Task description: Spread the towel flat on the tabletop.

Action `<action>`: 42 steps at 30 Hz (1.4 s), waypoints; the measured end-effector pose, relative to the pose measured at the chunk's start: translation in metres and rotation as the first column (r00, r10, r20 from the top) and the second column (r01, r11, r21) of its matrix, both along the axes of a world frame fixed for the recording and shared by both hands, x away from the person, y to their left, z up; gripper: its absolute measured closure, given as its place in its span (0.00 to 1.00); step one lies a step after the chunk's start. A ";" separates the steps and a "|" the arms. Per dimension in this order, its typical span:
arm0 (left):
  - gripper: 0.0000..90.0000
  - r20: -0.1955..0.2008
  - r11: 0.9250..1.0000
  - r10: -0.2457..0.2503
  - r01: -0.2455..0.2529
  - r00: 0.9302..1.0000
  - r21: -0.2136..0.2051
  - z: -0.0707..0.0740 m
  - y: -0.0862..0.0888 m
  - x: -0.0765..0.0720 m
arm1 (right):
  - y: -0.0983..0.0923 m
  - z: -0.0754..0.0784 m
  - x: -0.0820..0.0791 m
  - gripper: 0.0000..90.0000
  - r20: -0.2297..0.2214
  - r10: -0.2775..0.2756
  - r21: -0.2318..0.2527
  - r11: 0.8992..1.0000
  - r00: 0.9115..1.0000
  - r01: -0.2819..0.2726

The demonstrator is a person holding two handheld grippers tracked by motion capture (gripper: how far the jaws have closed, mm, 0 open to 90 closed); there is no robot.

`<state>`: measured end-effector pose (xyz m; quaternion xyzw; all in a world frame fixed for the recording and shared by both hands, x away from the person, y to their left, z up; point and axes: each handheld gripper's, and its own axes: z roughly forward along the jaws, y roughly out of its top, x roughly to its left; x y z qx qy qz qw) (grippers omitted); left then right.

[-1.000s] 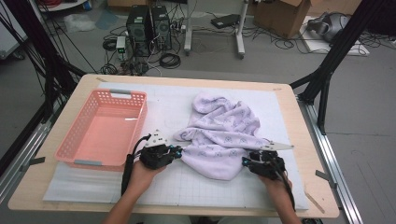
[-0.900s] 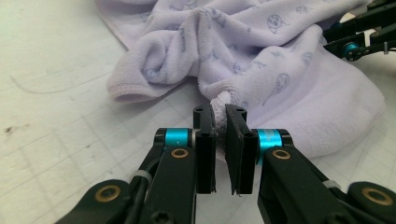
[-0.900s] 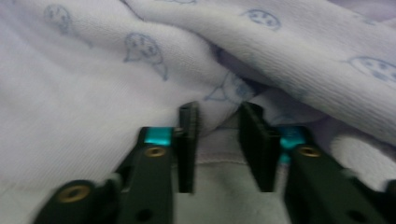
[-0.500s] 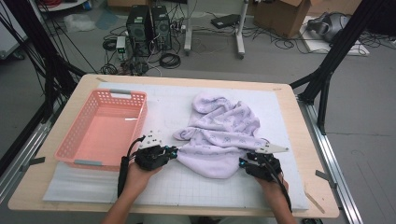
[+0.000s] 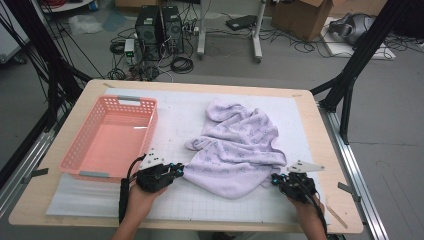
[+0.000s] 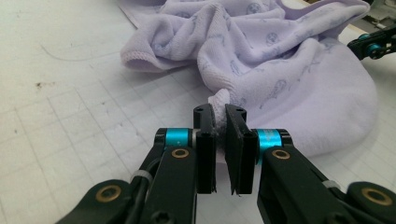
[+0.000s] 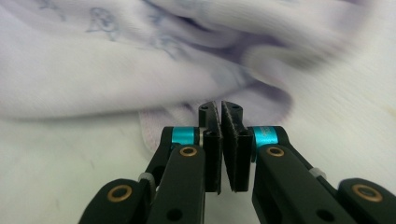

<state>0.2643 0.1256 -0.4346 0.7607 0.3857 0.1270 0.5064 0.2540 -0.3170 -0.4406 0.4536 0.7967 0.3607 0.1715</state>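
- Nearest the person, the left gripper [image 5: 176, 171] sits low on the white gridded mat [image 5: 235, 210], held by the left hand [image 5: 142, 192]. Its jaws are pinched together on a small bunched corner of the lilac towel [image 5: 240, 145]; the left gripper view shows that corner [image 6: 219, 100] squeezed between the black pads.
- At the same depth on the other side, the right gripper [image 5: 276, 180] is held by the right hand [image 5: 305, 202] at the towel's near right edge. In the right gripper view its jaws [image 7: 220, 116] are nearly closed, tips touching; a hemmed edge of the towel [image 7: 159, 123] lies just behind and beside them, but whether cloth is caught between them I cannot tell.
- The towel lies crumpled across the middle of the mat, stretched between the two grippers along its near edge, with folds piled toward the far side.
- To the left, just beside the left gripper, stands a pink plastic basket [image 5: 82, 142] with nothing inside.
- The mat covers a wooden table [image 5: 307, 102].
- Beyond the table, on the floor, are computer towers [image 5: 160, 22], cables and a cardboard box [image 5: 300, 15].
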 end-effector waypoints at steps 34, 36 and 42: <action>0.61 -0.139 0.996 -0.003 0.015 0.990 0.087 -0.015 -0.062 0.037 | -0.001 0.003 0.014 0.65 0.013 -0.050 -0.020 0.999 0.999 0.050; 0.84 -0.129 0.995 -0.009 0.022 0.992 0.099 -0.015 -0.061 0.041 | 0.002 0.001 0.022 0.77 -0.007 -0.041 -0.041 0.998 0.999 0.041; 0.93 -0.081 0.995 0.088 -0.084 0.993 0.050 -0.005 -0.056 0.062 | 0.000 0.002 0.051 0.93 0.011 -0.096 0.016 0.995 0.995 0.096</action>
